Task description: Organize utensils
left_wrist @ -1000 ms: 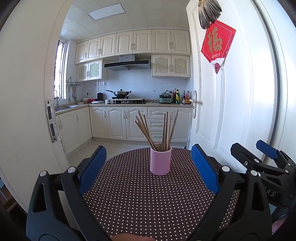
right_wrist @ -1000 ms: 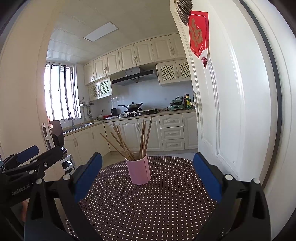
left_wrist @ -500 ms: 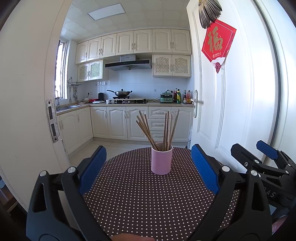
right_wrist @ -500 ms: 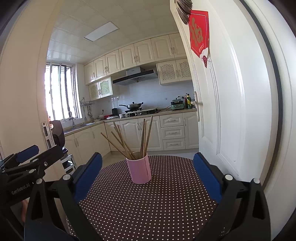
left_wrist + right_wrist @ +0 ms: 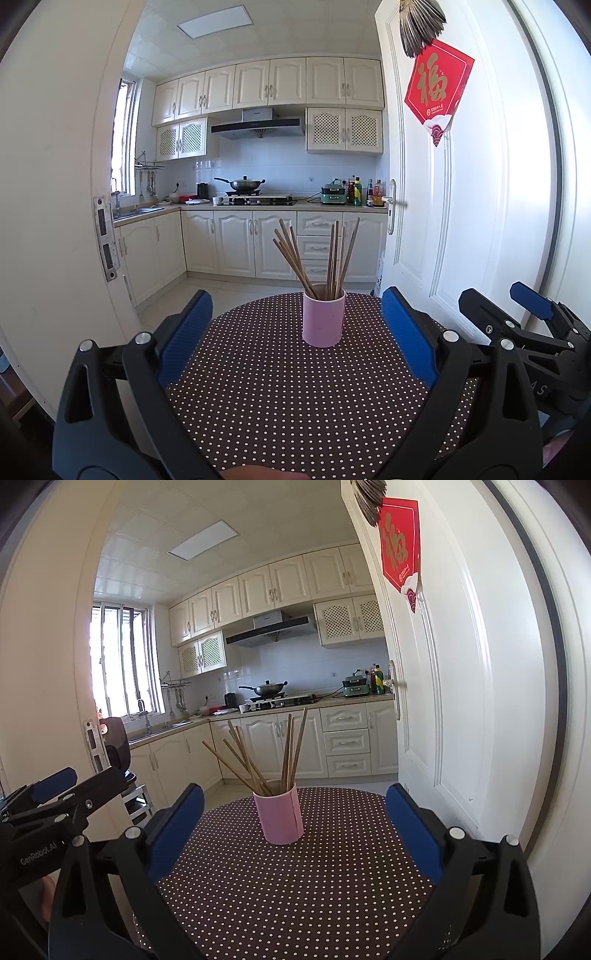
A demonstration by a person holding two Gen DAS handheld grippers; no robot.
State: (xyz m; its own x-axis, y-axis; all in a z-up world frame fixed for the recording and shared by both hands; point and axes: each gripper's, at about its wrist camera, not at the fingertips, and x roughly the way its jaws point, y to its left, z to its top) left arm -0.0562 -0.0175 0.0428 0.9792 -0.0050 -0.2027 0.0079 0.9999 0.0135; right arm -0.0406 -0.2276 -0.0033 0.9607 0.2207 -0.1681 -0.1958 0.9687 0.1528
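Chopsticks [image 5: 325, 258] are seen standing bundled in a pink cup [image 5: 324, 317], which sits upright on the round table [image 5: 295, 387] with its brown, white-dotted cloth, toward the far edge and near the middle. The sticks are fanned: one group is tilted left, another is held nearly upright at the right side of the cup.

Left to right, as noted from the left wrist view: a white door frame with a metal strike plate [image 5: 105, 240]; the left gripper [image 5: 295, 332], its blue-padded fingers [image 5: 184, 332] spread wide and released, nothing held between them, the cup framed in the gap but well apart from both pads. Further right, the right gripper [image 5: 524, 314] is seen from the side at the table's edge; its fingers are also parted and empty, as confirmed in the right wrist view [image 5: 295, 823], where the cup [image 5: 280, 816] and chopsticks [image 5: 266, 757] are again framed between the pads without contact.

At far right an open white door [image 5: 461, 221] is hung with a red paper decoration [image 5: 437, 88]; a dark fan-like item above it cannot be identified with confidence. Kitchen cabinets [image 5: 236, 243] and a wok [image 5: 243, 182] on the stove are noted behind.
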